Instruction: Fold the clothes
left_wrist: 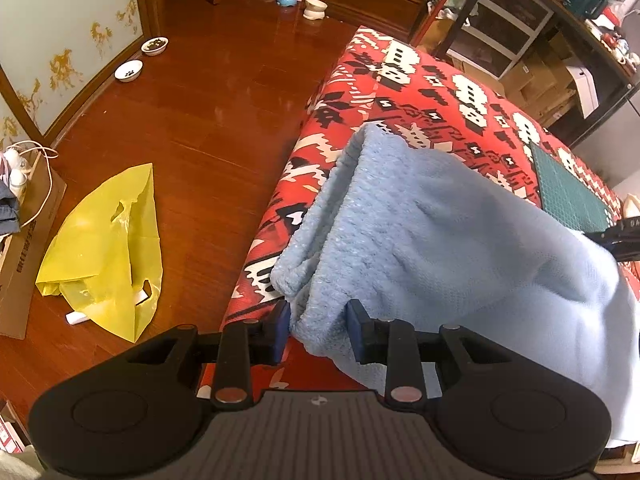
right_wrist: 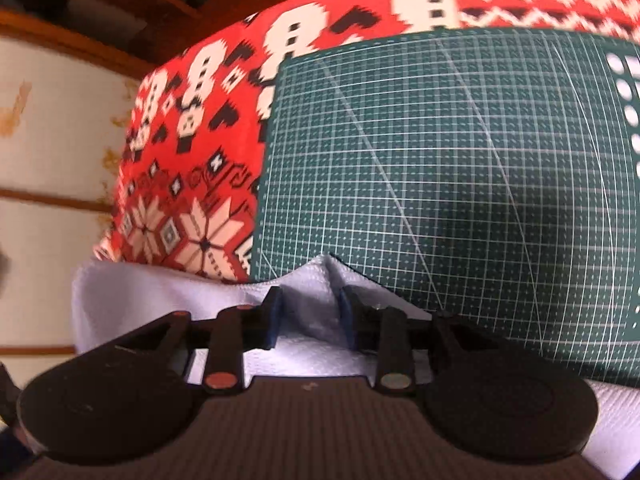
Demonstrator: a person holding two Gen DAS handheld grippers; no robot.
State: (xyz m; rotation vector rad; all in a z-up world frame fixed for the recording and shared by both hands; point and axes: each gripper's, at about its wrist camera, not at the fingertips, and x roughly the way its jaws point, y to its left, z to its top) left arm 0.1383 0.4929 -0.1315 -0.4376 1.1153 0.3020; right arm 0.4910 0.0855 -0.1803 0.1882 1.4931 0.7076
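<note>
left gripper point(left_wrist: 318, 330) nearest the camera, jaws part open with a thick bunch of the light blue fleece garment point(left_wrist: 420, 232) pinched between the blue pads, cloth looks clamped on both sides. right gripper point(right_wrist: 308, 316) jaws narrow, a raised fold of the same garment point(right_wrist: 316, 280) stands between the pads; can't tell if pads actually press it, right wrist view is blurred. garment lifted off the surface in the left view, hanging as a sagging sheet between the two grippers, its far rolled edge lying on the red patterned cover point(left_wrist: 400, 76) near the cover's left edge. green cutting mat point(right_wrist: 440, 168) lies on the cover just beyond the right gripper, garment edge overlapping its near side. further out on the wood floor point(left_wrist: 200, 112): yellow plastic bag point(left_wrist: 108, 248), two pet bowls point(left_wrist: 129, 70) by the wall
</note>
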